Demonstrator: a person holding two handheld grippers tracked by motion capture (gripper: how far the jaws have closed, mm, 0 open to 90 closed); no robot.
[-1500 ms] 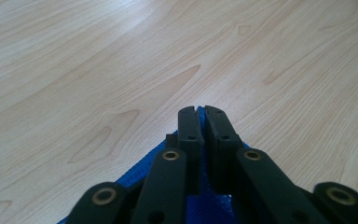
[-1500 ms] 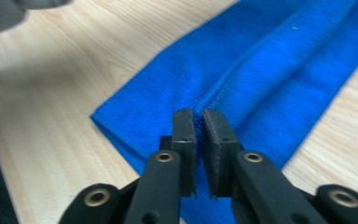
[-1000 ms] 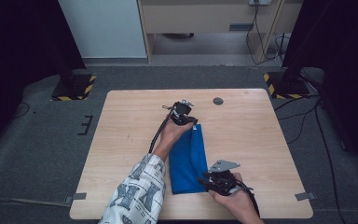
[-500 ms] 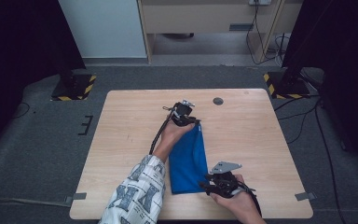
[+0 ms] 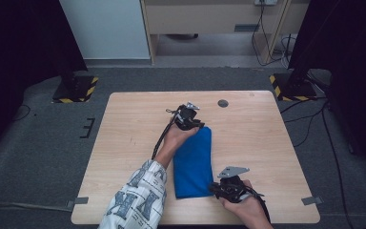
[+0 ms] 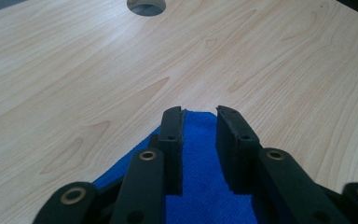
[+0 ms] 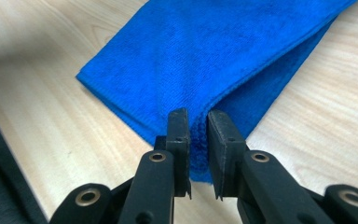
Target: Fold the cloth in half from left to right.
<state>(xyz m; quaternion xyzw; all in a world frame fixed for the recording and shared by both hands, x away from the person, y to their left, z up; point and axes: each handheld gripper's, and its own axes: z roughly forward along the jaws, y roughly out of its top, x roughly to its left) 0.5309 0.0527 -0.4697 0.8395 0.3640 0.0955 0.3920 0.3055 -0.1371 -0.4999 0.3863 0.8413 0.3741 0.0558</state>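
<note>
High view shows a pale wooden tabletop (image 5: 124,157) with a small round hole (image 5: 223,103) near its far edge, and on it a blue towel (image 5: 193,162), folded into a long strip that runs from the middle toward the person's side. The left gripper (image 5: 190,125) is at the far end of the strip, held by a hand with a patterned sleeve (image 5: 140,198); the right gripper (image 5: 219,189) is at the near right corner. In the left gripper view the jaws stand a little apart over the far corner of the towel (image 6: 205,186), with the cloth between them, and I cannot see the pads pressing on it. In the right gripper view the jaws have just been closing on the folded edge of the towel (image 7: 223,60); the layers sit in the narrow gap, so I judge this corner is pinched. The step in hand seems to be taking both ends for another fold. To do it well, each gripper should catch all layers at the corner, not just the top one, and the left one should close fully before any lift. Then both ends should rise together, so the strip does not open or slide.
</note>
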